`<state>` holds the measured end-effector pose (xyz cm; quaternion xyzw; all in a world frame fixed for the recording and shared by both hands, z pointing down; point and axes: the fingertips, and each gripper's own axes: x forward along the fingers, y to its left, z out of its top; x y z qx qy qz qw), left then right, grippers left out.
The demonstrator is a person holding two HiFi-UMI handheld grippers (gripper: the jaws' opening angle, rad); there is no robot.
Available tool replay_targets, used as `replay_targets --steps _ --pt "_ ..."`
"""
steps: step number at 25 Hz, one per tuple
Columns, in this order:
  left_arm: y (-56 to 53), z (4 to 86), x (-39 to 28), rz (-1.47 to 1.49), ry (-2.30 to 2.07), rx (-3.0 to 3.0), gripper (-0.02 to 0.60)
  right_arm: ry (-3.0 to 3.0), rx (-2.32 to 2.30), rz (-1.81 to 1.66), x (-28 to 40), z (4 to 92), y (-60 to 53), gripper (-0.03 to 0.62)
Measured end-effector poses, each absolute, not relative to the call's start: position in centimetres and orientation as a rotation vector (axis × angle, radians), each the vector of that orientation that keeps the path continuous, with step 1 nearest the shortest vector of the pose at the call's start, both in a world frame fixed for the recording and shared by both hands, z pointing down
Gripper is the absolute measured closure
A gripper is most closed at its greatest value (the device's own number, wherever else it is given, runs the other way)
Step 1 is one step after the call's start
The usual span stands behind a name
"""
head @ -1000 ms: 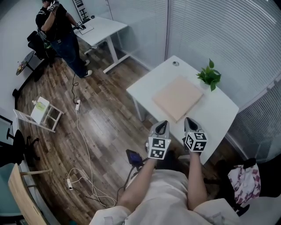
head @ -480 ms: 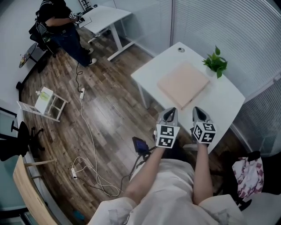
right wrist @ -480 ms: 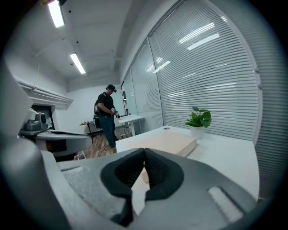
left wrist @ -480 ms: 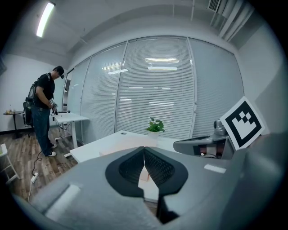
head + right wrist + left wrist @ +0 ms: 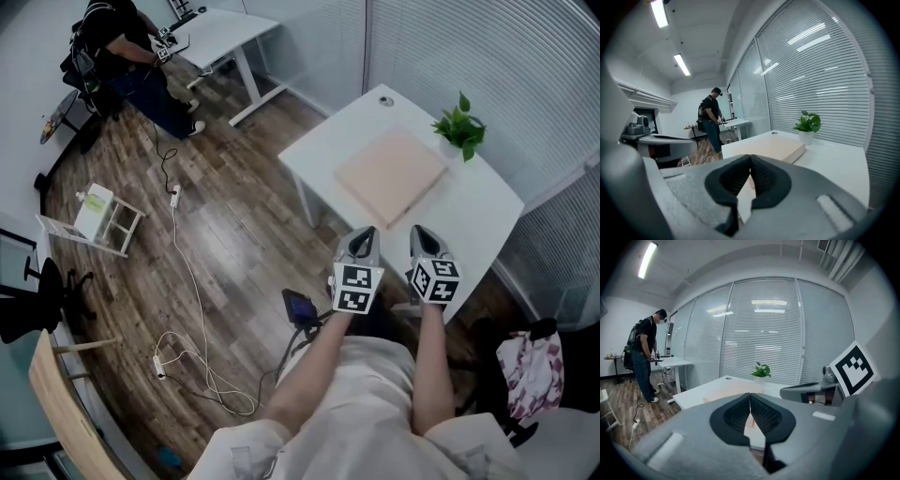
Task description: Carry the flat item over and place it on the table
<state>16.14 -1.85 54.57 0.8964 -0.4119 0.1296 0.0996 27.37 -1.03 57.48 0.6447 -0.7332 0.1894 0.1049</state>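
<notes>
A flat pale beige board lies on the white table, in the middle of its top; it also shows in the right gripper view as the board and partly in the left gripper view as the board. My left gripper and right gripper hover side by side at the table's near edge, short of the board. Both are shut with their pads together and nothing between them. The left gripper and right gripper point toward the table.
A small potted plant stands at the table's far corner beside the board. A person stands by a second white desk at the far left. Cables and a small white rack lie on the wooden floor; blinds line the walls.
The view shifted slightly between one second ago and now, so table and board sit a little higher and further right. Both grippers stay shut at the table's near edge.
</notes>
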Motion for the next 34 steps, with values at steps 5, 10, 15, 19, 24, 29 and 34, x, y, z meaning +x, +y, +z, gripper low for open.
replay_targets --steps 5,10,15,19,24,29,34 --pt "-1.73 54.38 16.28 0.372 -1.219 2.650 0.573 -2.163 1.894 0.553 27.29 57.43 -0.91 0.592" --pt "-1.73 54.52 16.34 0.373 -1.222 2.647 0.572 -2.163 1.878 0.539 27.26 57.43 -0.95 0.592" --pt "-1.82 54.49 16.21 0.369 -1.226 2.640 0.572 -2.161 1.858 0.529 26.91 57.45 -1.07 0.592" --pt "-1.77 54.55 15.86 0.366 -1.234 2.633 0.572 -2.162 1.842 0.521 26.53 57.54 -0.94 0.592" --pt "-1.56 54.56 15.86 0.366 -1.237 2.626 0.572 -2.167 1.830 0.510 26.45 57.38 -0.67 0.592" --pt "-1.34 54.68 16.03 0.367 -1.231 2.627 0.574 -2.173 1.829 0.501 26.47 57.31 -0.42 0.592" --pt "-1.13 54.82 16.31 0.365 -1.229 2.624 0.573 -2.184 1.826 0.488 26.58 57.20 -0.16 0.592"
